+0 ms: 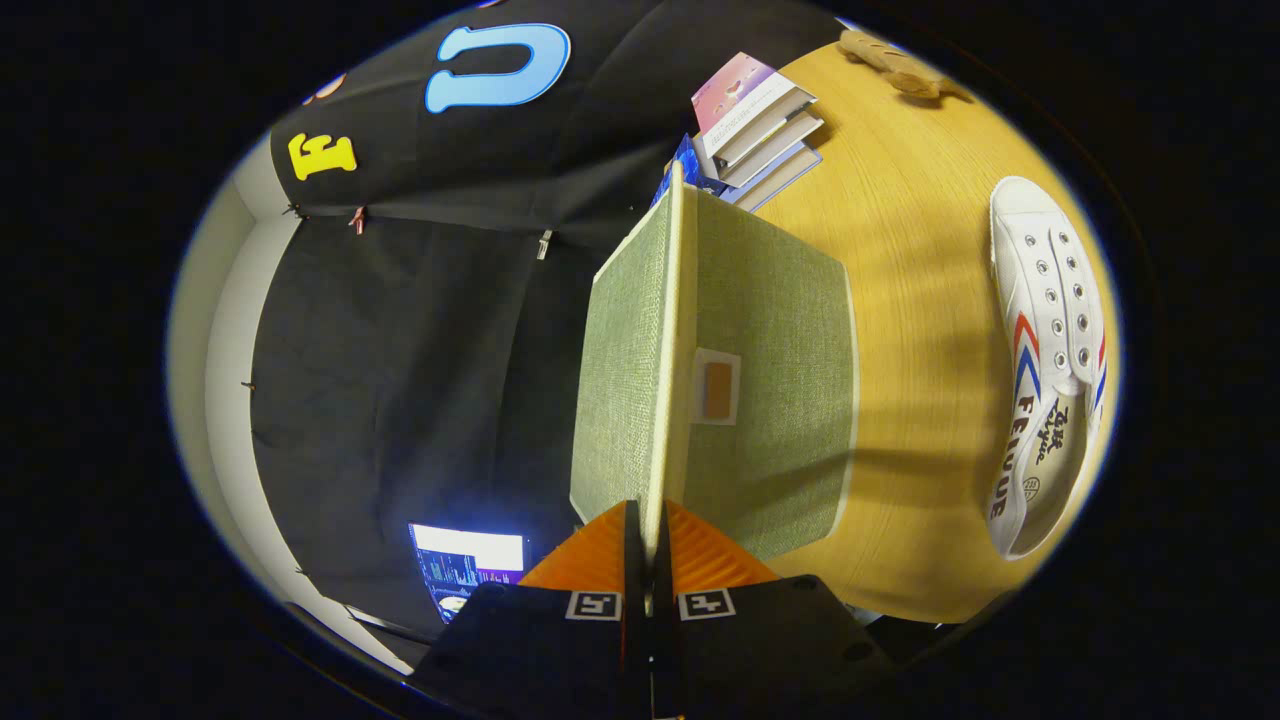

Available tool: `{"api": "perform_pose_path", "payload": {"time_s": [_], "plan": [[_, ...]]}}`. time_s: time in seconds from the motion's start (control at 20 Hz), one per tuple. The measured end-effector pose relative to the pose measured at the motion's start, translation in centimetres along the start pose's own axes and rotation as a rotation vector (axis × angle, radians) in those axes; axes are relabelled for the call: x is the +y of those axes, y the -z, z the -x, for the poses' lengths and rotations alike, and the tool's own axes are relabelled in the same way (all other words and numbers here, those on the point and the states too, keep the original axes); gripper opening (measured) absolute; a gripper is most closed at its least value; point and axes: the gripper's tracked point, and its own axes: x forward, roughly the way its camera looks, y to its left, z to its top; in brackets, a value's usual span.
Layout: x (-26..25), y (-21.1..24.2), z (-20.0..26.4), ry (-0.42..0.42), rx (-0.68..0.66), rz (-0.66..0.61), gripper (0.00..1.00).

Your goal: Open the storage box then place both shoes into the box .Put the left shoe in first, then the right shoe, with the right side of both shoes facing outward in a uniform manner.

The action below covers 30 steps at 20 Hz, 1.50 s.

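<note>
stacked books (758, 125), wooden table (915, 260), lit screen (468, 572)

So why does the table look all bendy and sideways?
In the gripper view, the fisheye lens curves the wooden table and stretches the white shoe; the hand-held gripper, tipped sideways, is shut on the green box lid; soft shadows band the table; the screen glares.

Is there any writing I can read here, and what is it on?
"FEIYUE": side of the white shoe.
Insole print in that shoe: too small to read.
Book covers: blurred.
The tongs, shut on the box lid, carry square markers, no words.
</note>
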Motion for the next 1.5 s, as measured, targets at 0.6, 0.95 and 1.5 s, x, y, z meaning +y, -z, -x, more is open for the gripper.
{"api": "perform_pose_path", "payload": {"time_s": [0.6,0.95,1.5], "plan": [[14.1,-1.2,-2.3,-0.09,0.08,0.099,0.07],[20.6,0.2,-8.9,-0.123,0.107,0.149,0.07],[22.0,1.8,-17.9,-0.082,0.098,0.188,0.34]]}}
